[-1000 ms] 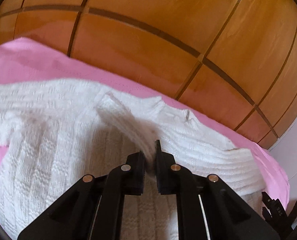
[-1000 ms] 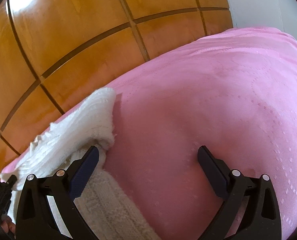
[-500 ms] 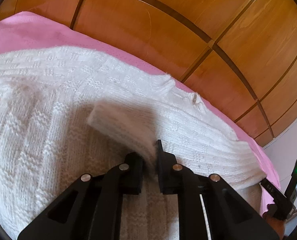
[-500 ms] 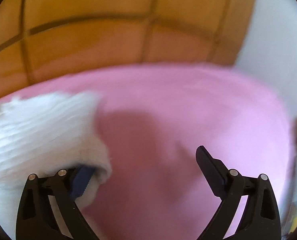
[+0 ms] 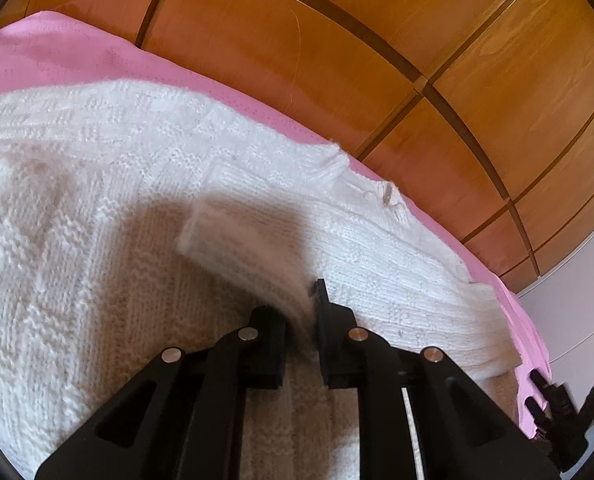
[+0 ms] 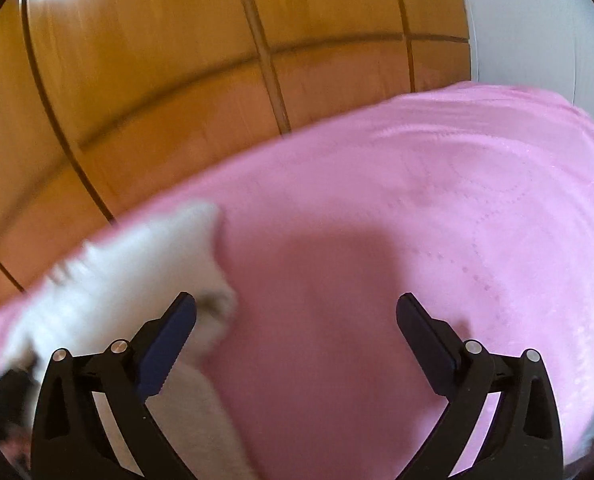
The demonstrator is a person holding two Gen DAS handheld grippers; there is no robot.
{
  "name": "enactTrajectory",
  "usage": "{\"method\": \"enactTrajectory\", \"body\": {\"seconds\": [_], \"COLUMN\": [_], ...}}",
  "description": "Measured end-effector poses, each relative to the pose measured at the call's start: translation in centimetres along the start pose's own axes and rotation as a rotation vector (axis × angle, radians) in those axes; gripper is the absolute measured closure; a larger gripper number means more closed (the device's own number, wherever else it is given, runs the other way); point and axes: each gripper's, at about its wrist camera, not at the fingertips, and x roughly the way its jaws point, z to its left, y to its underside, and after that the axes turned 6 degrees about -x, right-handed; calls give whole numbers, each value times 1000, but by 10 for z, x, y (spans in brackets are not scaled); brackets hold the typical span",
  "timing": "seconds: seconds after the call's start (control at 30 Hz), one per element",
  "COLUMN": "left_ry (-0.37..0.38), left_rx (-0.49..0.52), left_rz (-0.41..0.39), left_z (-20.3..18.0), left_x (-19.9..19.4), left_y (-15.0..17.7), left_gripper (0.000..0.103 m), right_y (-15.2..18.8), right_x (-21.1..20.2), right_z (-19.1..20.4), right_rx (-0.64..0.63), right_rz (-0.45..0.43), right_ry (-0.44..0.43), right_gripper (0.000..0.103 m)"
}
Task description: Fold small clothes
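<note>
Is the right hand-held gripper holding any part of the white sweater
No, the right hand-held gripper stands wide open over the pink bedspread, with the white knit sweater only beside its left finger.

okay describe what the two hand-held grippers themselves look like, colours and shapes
Both are black plastic. The left hand-held gripper has angular arms with triangular cut-outs, silver round pins and blocky black fingers. The right hand-held gripper has the same frame and pins, with dark blue ridged pads.

both my wrist cameras look steeply down, close over the bed (image 6: 437,200); they share the white sweater (image 5: 97,208) and wooden panels (image 5: 377,60) across the upper frame.
</note>
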Motion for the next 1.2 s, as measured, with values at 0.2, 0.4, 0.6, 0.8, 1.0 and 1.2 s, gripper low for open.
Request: {"method": "enactTrajectory", "body": {"seconds": [0.2,0.4,0.6,0.8,1.0,1.2], "left_ry": [19,77,86,93,65,-12], "left_rx": [0,23,21,13,-11,-41], "left_rz": [3,-18,-17,-14,-38,-161], "left_z": [0,-3,-4,-5,5,48], "left_x": [-2,-9,-8,-9,-34,-100], "left_y": [0,3,3,2,-3,-12], "left_gripper": [87,66,65,64,46,29], "right_y": [-6,-1,25,53,49,52], "right_x": [35,43,-18,6,12,11], "right_z": [38,33,36,69,61,59], "right_rx": [-143,-147,-131,-295,-257,-258], "right_rz": [61,119,-31,75,95,96], "right_ry": [116,165,9,37,7,9], "right_gripper": [4,4,4,4,3,3]}}
